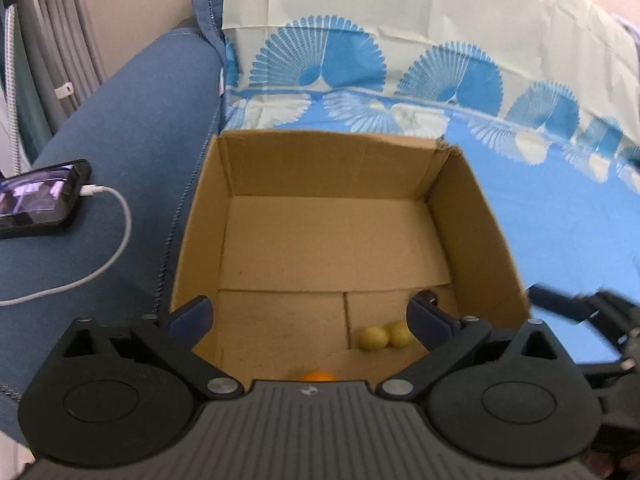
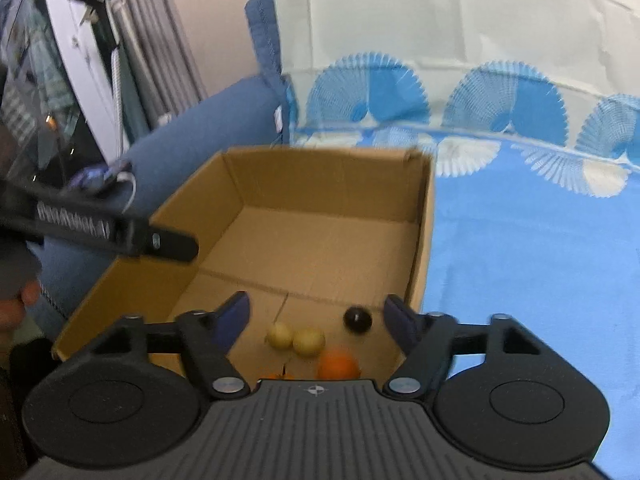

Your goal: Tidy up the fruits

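Two pale yellow fruits (image 2: 297, 339) lie touching each other at the near end of the cardboard box (image 2: 340, 184), with a dark round fruit (image 2: 357, 319) just to their right and an orange (image 2: 338, 365) nearer still. The left gripper (image 1: 308, 314) and right gripper (image 2: 316, 312) both hover over the box, jaws released and holding nothing. The box sits on a blue patterned sheet (image 2: 520, 248); a phone (image 1: 40, 200) charges on the sofa arm to the left.
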Demonstrator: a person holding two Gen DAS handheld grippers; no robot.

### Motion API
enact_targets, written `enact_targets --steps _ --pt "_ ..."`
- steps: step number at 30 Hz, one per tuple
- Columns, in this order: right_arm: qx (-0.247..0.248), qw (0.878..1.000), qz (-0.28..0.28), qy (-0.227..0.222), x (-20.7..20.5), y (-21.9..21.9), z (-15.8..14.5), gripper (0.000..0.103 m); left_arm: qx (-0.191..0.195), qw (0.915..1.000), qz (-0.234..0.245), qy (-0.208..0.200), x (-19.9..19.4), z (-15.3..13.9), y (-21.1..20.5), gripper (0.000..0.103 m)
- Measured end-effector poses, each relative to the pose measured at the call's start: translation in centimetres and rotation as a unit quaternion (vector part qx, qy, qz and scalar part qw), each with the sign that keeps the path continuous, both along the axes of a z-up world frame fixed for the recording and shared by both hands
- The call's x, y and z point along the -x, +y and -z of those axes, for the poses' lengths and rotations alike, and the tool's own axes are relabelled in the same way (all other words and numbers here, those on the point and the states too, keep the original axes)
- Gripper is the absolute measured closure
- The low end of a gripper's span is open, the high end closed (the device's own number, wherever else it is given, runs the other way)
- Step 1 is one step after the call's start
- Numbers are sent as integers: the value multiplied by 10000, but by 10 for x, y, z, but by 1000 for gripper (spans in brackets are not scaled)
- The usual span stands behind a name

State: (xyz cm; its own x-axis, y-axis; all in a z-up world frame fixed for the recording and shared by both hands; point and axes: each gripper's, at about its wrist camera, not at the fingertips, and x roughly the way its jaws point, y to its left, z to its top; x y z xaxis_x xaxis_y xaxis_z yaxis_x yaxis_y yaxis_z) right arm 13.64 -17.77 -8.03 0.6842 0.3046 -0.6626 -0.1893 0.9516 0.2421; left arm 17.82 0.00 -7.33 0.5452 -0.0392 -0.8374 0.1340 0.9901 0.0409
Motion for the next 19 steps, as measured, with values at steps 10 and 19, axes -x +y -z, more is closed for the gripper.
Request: enact_targets --steps 10,19 --pt "110 9986 270 444 49 14 -21 12 -423 9983 -239 336 49 -7 6 0" --pt "150 9994 150 278 93 31 -41 7 -425 9976 -457 285 100 -13 19 0"
